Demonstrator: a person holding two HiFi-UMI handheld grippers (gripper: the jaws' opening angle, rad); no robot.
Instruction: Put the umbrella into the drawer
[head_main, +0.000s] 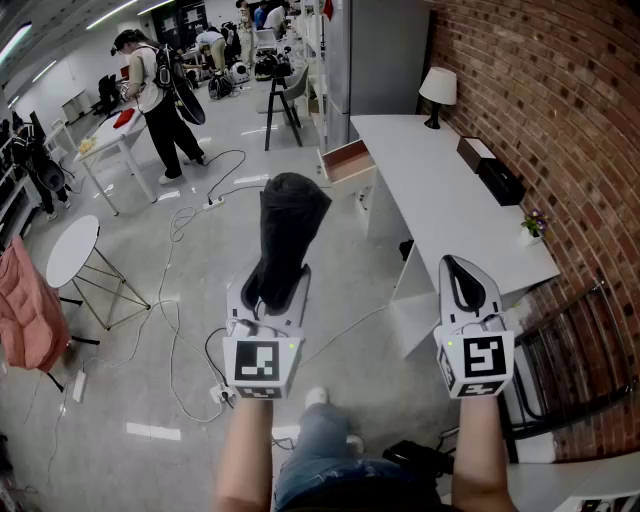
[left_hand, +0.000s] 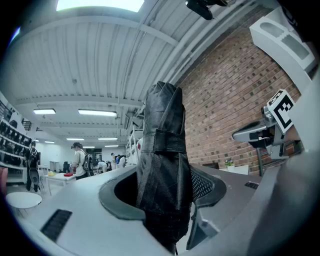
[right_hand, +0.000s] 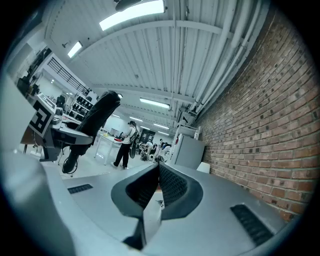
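A folded black umbrella (head_main: 285, 225) sticks up and forward out of my left gripper (head_main: 283, 285), whose jaws are shut on its lower end. In the left gripper view the umbrella (left_hand: 165, 150) fills the gap between the pads of the left gripper (left_hand: 165, 200). My right gripper (head_main: 455, 268) is held to the right at the same height, shut with nothing in it; its jaws meet at the tips (right_hand: 157, 172). The right gripper view shows the umbrella (right_hand: 97, 115) off to its left. Ahead, a wooden drawer (head_main: 348, 160) stands pulled open at the far end of the white desk (head_main: 430, 190).
The desk runs along a brick wall and carries a lamp (head_main: 438, 92), a black box (head_main: 500, 180) and a small flower pot (head_main: 533, 225). A round white table (head_main: 72, 250), cables on the floor (head_main: 190, 300) and a stool (head_main: 280, 100) lie left. People stand at the back.
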